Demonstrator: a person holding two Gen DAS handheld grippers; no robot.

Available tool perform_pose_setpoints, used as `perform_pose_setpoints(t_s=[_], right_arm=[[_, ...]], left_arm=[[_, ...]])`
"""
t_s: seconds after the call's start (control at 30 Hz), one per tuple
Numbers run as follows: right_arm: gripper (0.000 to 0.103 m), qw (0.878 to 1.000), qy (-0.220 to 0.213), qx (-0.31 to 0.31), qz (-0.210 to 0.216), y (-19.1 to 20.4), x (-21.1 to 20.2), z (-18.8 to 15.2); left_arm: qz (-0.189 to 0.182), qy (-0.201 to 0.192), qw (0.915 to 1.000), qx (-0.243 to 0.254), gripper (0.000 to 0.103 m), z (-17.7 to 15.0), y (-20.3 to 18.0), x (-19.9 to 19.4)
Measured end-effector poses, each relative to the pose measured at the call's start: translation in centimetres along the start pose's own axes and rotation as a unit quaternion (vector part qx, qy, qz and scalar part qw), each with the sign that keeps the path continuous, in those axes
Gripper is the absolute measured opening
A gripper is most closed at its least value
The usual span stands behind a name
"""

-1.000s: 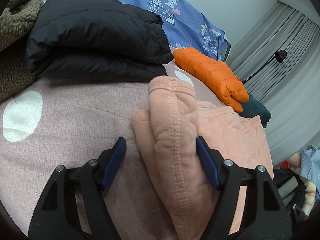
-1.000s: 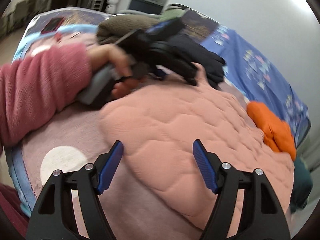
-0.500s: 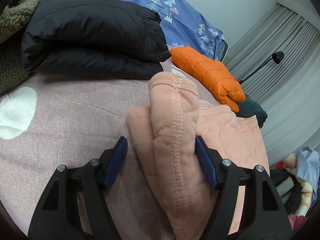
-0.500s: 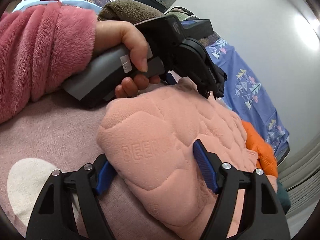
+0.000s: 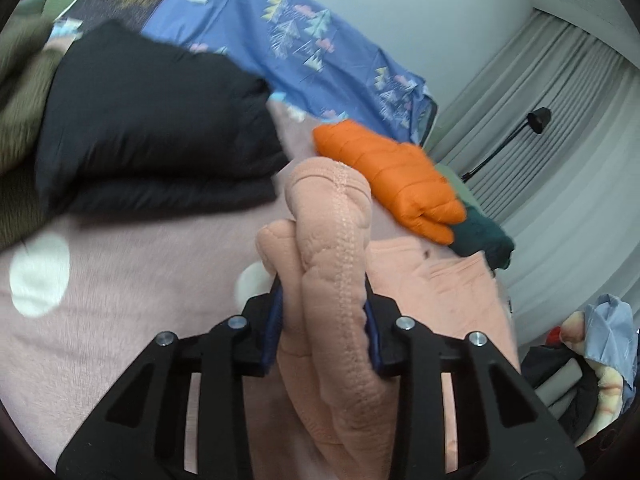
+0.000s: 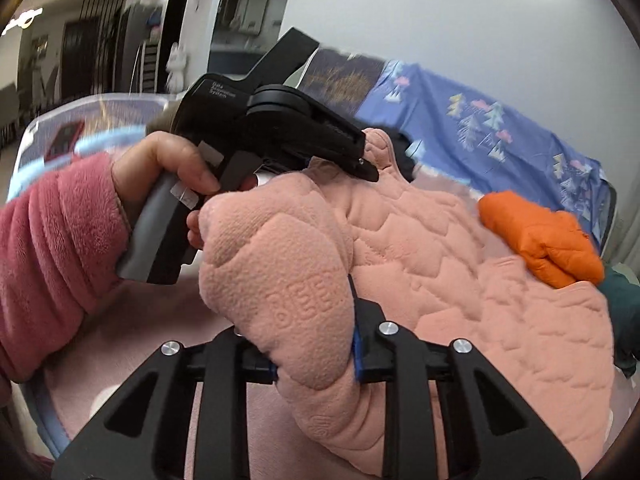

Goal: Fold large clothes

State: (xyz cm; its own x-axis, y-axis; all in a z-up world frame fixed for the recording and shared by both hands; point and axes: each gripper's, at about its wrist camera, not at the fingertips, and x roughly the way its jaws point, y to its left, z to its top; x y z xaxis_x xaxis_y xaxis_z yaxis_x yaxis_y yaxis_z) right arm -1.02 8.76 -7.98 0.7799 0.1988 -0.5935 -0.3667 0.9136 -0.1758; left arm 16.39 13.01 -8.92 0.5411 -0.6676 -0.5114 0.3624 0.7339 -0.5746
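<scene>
A peach quilted garment (image 6: 460, 264) lies on the pink bed cover (image 5: 132, 288). My left gripper (image 5: 324, 320) is shut on a bunched, stitched edge of the peach garment (image 5: 332, 248) and holds it raised off the bed. My right gripper (image 6: 314, 344) is shut on another bunched corner of it, the one with embossed letters. The left gripper also shows in the right wrist view (image 6: 344, 156), held by a hand in a pink fleece sleeve, pinching the far edge of the garment.
A folded black puffer jacket (image 5: 152, 128) lies at the back left. An orange puffer jacket (image 5: 396, 176) and a dark green garment (image 5: 484, 236) lie to the right. A blue tree-print sheet (image 5: 320, 48) covers the headboard side. Olive fleece (image 5: 20, 92) sits far left. Curtains and a lamp stand right.
Both grippers have closed on the peach garment; they were open around its folds a second ago. The gripped edges have lifted a little.
</scene>
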Motion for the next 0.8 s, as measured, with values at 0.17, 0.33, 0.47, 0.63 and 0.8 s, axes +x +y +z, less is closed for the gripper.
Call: perform_pose_setpoints(t_s=[0.17, 0.33, 0.47, 0.63, 0.8], right_arm=[[0.025, 0.997, -0.035, 0.073, 0.013, -3.5, -3.5, 0.5], [0.024, 0.988, -0.068, 0.139, 0.012, -7.8, -7.1, -0.2], [0.024, 0.978, -0.086, 0.190, 0.004, -11.5, -9.9, -2.1], [0.023, 0.962, -0.099, 0.255, -0.012, -16.2, -12.8, -5.1], [0.023, 0.939, -0.090, 0.333, -0.014, -20.8, -14.7, -9.3]], left_arm=[[0.008, -0.013, 0.9984, 0.054, 0.034, 2.0, -5.5, -0.8], [-0.005, -0.020, 0.9948, 0.100, 0.033, 3.4, -12.0, 0.0], [0.004, -0.006, 0.9859, 0.167, 0.033, 4.1, -18.9, 2.1], [0.009, 0.021, 0.9680, 0.250, 0.033, 3.5, -27.9, 6.7], [0.017, 0.059, 0.9521, 0.299, 0.035, 1.2, -34.1, 12.6]])
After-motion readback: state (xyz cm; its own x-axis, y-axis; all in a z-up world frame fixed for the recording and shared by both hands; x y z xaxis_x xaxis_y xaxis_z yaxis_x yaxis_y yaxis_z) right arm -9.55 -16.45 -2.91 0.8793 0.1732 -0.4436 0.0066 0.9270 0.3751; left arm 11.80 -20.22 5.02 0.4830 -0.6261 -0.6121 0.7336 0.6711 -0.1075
